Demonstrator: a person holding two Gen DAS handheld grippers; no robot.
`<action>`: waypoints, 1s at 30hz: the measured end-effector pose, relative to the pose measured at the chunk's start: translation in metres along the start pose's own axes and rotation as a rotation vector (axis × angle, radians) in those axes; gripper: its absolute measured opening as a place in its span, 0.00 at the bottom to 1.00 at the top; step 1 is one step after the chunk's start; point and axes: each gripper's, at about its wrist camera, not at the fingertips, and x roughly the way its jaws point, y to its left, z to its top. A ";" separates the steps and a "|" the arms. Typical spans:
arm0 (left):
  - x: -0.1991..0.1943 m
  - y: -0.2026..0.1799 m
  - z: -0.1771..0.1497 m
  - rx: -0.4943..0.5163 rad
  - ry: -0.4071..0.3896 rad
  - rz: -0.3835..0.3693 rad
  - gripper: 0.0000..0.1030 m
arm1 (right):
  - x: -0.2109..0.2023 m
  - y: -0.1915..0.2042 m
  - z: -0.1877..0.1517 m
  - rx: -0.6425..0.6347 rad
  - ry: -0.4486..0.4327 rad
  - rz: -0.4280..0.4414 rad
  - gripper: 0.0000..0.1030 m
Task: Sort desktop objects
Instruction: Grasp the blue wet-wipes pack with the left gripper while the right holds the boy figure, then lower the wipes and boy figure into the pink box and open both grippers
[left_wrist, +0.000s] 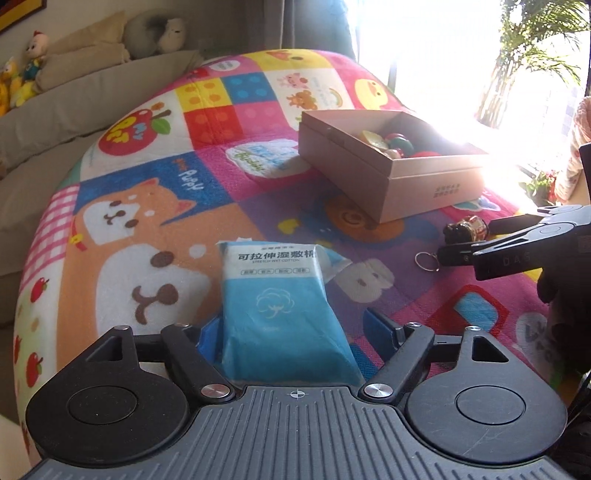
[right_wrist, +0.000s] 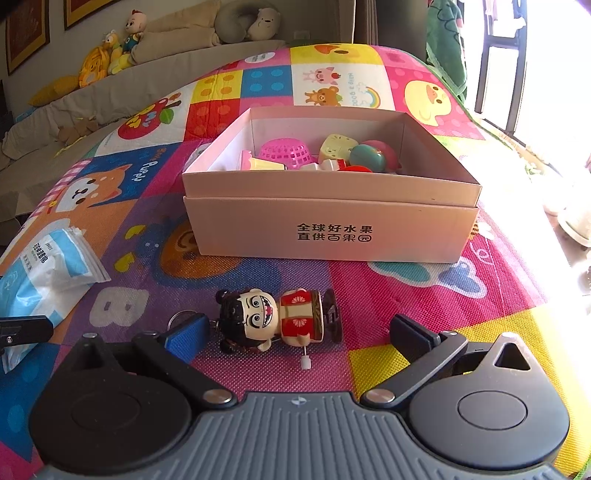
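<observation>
Both hand-held grippers gape: left (left_wrist: 291, 328) astride cotton pack (left_wrist: 284, 306), right (right_wrist: 299, 332) astride doll (right_wrist: 273, 317) (box (right_wrist: 332, 229) beyond).

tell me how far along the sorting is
Partly done. Several toys already lie in the box, among them a pink basket. In hand: the left gripper is open around the blue pack, and the right gripper is open around the doll, neither closed yet. Both items are still on the mat, outside the box.
</observation>
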 end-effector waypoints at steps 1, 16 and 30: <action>0.003 0.000 0.002 -0.009 -0.001 0.021 0.84 | 0.000 0.000 0.000 -0.003 0.001 -0.001 1.00; 0.007 -0.008 0.007 0.005 -0.002 0.069 0.57 | -0.032 -0.005 0.016 -0.035 -0.015 0.081 0.63; 0.044 -0.092 0.160 0.284 -0.388 -0.089 0.62 | -0.129 -0.065 0.127 -0.014 -0.429 -0.050 0.63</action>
